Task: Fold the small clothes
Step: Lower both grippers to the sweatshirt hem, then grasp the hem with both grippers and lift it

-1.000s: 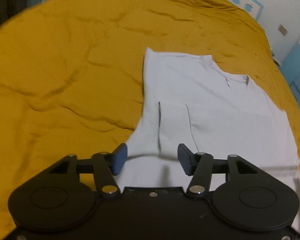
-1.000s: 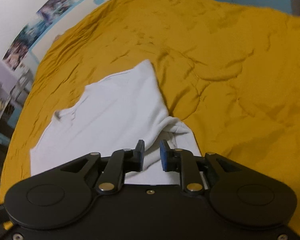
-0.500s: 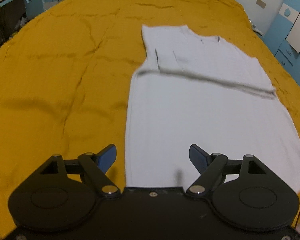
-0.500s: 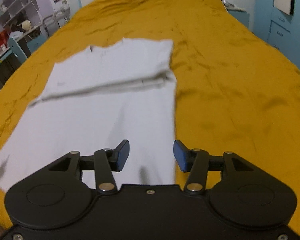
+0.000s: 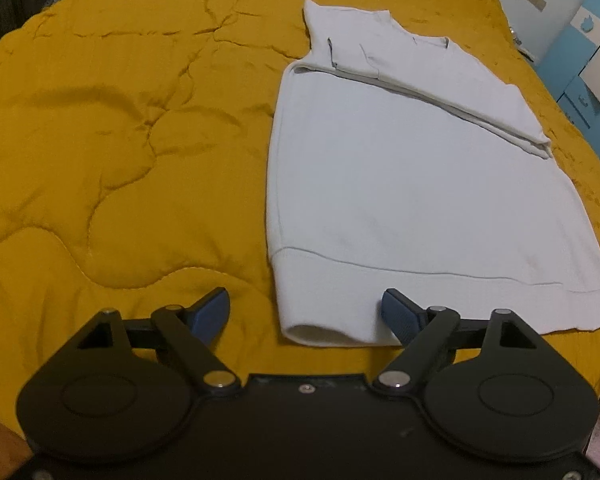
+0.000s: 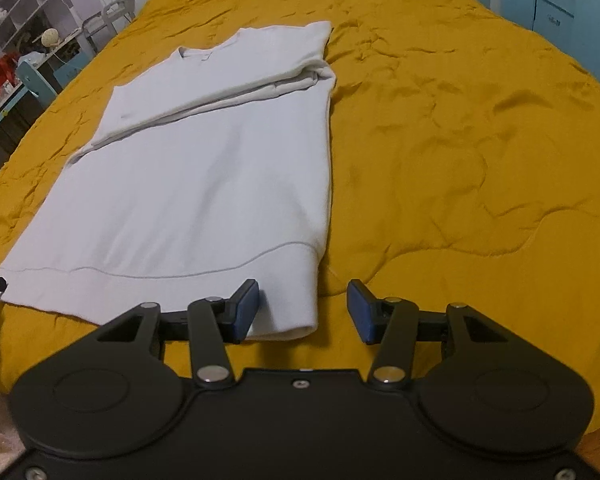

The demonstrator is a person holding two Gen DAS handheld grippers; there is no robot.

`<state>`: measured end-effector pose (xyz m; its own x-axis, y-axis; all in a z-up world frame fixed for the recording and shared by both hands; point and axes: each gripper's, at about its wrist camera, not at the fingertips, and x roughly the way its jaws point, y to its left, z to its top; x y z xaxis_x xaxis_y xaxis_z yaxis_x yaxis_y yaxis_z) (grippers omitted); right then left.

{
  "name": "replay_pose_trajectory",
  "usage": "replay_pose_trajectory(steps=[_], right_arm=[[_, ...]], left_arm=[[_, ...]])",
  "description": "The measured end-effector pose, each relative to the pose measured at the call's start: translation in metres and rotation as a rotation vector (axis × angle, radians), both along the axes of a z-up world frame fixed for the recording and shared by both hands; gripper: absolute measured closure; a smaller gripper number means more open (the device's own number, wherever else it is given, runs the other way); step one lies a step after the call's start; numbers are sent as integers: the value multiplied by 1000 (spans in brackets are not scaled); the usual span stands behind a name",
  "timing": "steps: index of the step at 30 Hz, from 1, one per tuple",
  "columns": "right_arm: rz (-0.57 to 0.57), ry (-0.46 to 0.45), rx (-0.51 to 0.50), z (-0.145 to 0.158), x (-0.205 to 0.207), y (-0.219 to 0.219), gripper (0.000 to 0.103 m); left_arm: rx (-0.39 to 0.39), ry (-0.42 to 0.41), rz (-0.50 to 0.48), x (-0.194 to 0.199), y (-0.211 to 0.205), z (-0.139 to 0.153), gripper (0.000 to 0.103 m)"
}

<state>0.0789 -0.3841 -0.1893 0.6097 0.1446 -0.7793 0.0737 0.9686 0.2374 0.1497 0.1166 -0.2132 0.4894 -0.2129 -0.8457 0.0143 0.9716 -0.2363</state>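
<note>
Seeing sleeves folded in on the sweatshirt [image 5: 412, 200]; I've got left tool [image 5: 306, 314] and right tool [image 6: 303, 308] released, jaws just widened, straddling the hem corners; lengthwise folds remain.

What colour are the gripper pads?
Dark blue. The right gripper's pads show it best, in the right wrist view.

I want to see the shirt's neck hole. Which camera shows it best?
The right wrist view: the collar of the white shirt curves clearly at the far end, unhidden. In the left wrist view the collar shows only as a short notch, partly behind the folded sleeves.
</note>
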Motion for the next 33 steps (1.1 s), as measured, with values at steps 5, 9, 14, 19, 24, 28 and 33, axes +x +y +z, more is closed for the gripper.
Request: replay_pose_trajectory(steps=[5, 9, 14, 19, 24, 28, 33], right_arm=[[4, -2, 17, -5, 0, 5, 47], [7, 2, 18, -8, 1, 8, 43], [11, 7, 16, -9, 3, 11, 37], [5, 15, 17, -9, 5, 12, 36], [-3, 24, 26, -8, 5, 12, 36], [-10, 28, 41, -7, 5, 12, 40], [0, 40, 62, -7, 7, 13, 66]], left_arm=[[-10, 1, 1, 2, 0, -3, 14], [-15, -3, 3, 2, 1, -5, 15], [-71, -3, 14, 0, 6, -3, 27], [-104, 5, 5, 3, 9, -2, 55], [-169, 43, 16, 11, 14, -6, 66], [-172, 40, 12, 9, 14, -5, 68], [-196, 47, 21, 7, 17, -6, 72]])
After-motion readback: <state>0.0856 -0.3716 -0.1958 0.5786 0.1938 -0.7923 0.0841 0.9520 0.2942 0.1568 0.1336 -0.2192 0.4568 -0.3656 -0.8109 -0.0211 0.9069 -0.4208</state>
